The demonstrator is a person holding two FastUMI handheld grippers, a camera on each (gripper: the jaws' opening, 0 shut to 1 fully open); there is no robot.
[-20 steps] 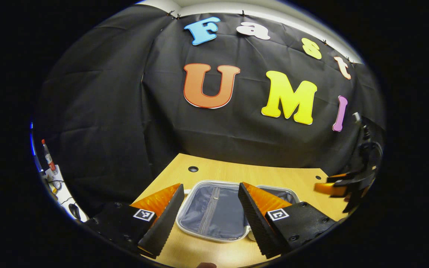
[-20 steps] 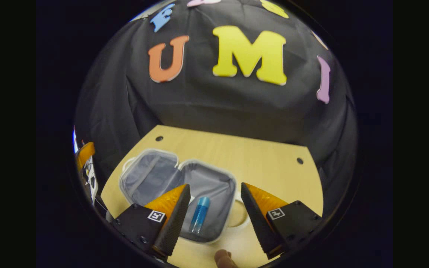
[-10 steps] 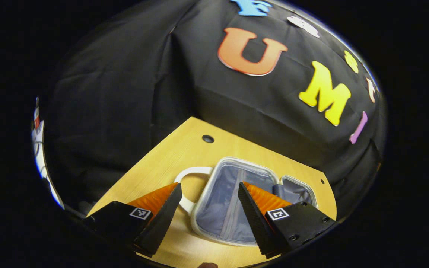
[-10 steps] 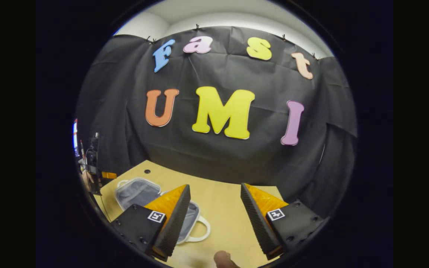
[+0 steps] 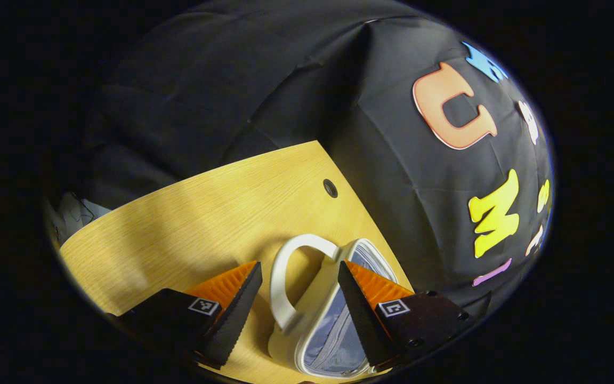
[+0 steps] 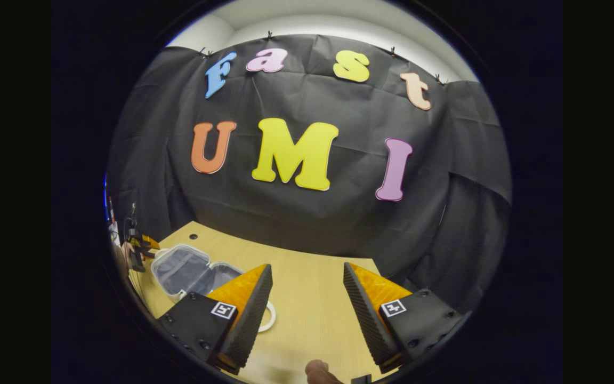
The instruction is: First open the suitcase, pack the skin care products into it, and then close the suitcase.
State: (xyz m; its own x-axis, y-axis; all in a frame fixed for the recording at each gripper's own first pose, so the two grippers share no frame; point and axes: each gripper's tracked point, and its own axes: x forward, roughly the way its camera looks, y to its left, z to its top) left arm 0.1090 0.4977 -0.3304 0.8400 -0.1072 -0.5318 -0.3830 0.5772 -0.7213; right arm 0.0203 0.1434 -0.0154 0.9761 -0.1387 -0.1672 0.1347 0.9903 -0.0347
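Suitcase [image 5: 333,325] lies open on the table [image 5: 190,224]; left gripper [image 5: 297,298], jaws spread, has swung to straddle its handle [image 5: 285,277], likely to close it. Right gripper [image 6: 307,304], spread, has withdrawn.

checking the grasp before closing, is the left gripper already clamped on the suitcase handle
No: in the left gripper view the left gripper is open, its fingers standing apart on either side of the white handle.

left gripper [image 5: 296,306]: black screwed mounts, ridged wedge fingers, square marker tags
right gripper [image 6: 304,309]: the same build, black mounts with tags
fingertip [image 6: 318,372]: bare
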